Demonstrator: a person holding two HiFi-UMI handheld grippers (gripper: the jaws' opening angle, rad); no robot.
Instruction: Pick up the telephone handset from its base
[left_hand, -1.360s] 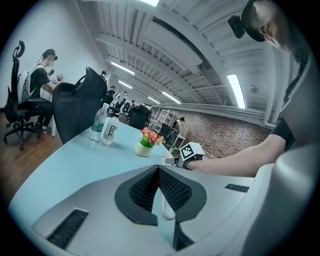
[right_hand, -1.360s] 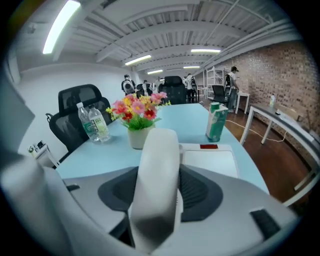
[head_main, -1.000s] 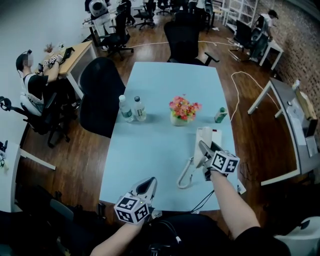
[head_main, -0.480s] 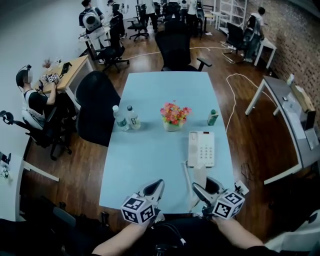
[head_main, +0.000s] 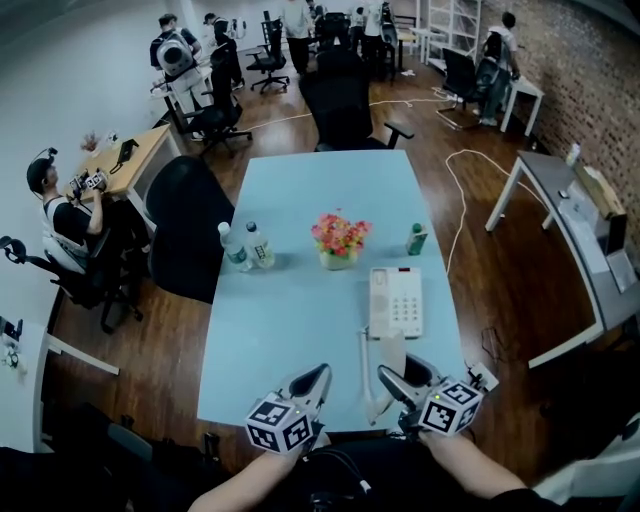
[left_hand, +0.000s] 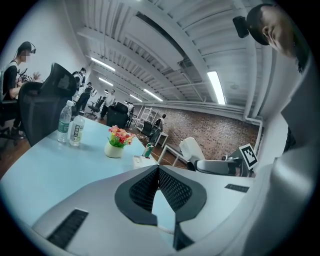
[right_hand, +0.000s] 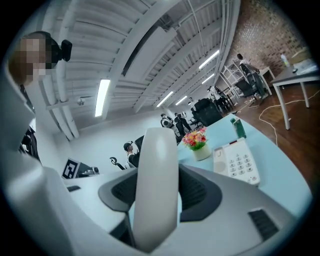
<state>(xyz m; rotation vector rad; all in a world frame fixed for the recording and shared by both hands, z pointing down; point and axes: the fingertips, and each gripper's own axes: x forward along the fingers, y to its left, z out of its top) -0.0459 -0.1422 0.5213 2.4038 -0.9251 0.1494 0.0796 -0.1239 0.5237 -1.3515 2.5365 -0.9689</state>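
The white telephone base (head_main: 396, 302) lies flat on the light blue table (head_main: 290, 310), its keypad up and its cradle bare. My right gripper (head_main: 398, 376) is shut on the white handset (head_main: 392, 352), holding it above the table's near edge, apart from the base. The coiled cord (head_main: 363, 372) trails down from the handset. In the right gripper view the handset (right_hand: 152, 210) stands upright between the pads of my right gripper (right_hand: 157, 172), with the base (right_hand: 237, 162) beyond it. My left gripper (head_main: 307, 384) hovers to the left, its pads (left_hand: 172, 187) meeting at the tips and holding nothing.
A pot of flowers (head_main: 338, 240) stands mid-table, two water bottles (head_main: 245, 246) to its left and a small green bottle (head_main: 417, 238) to its right. Black office chairs (head_main: 190, 225) stand at the left side and far end. People sit at desks further off.
My right gripper has pulled the handset back from beside the base to the table's near edge. The left gripper has shifted a little to the right.
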